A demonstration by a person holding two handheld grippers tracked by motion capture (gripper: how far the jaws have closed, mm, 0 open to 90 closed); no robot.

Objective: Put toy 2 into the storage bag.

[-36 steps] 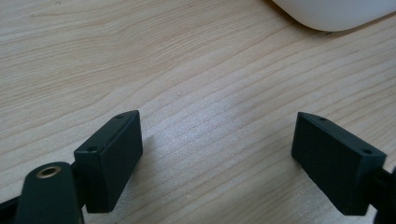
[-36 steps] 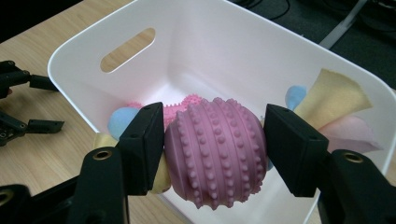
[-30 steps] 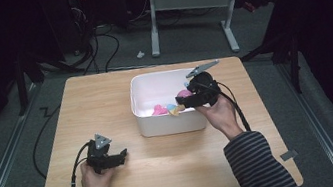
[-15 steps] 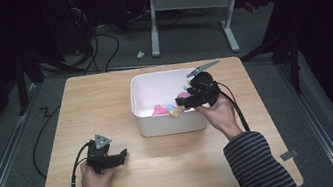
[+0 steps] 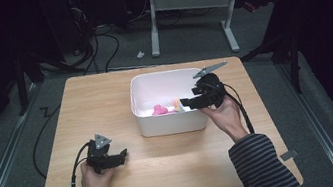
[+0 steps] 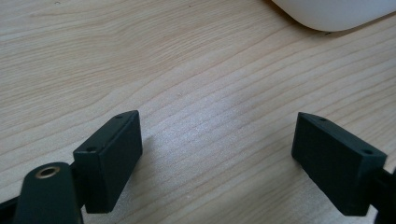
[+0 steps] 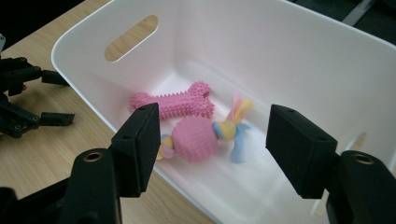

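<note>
Right gripper (image 7: 210,149) (open) above bin (image 7: 303,56)

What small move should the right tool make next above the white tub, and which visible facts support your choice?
Probably lower the right tool into the white plastic tub toward the pink ball with the rope through it. Its jaws stand open and empty above the tub's near rim, with the ball lined up between them, beside the pink spiky rubber bone. The left tool rests open over bare table.

No writing, label or number can be read anywhere.
</note>
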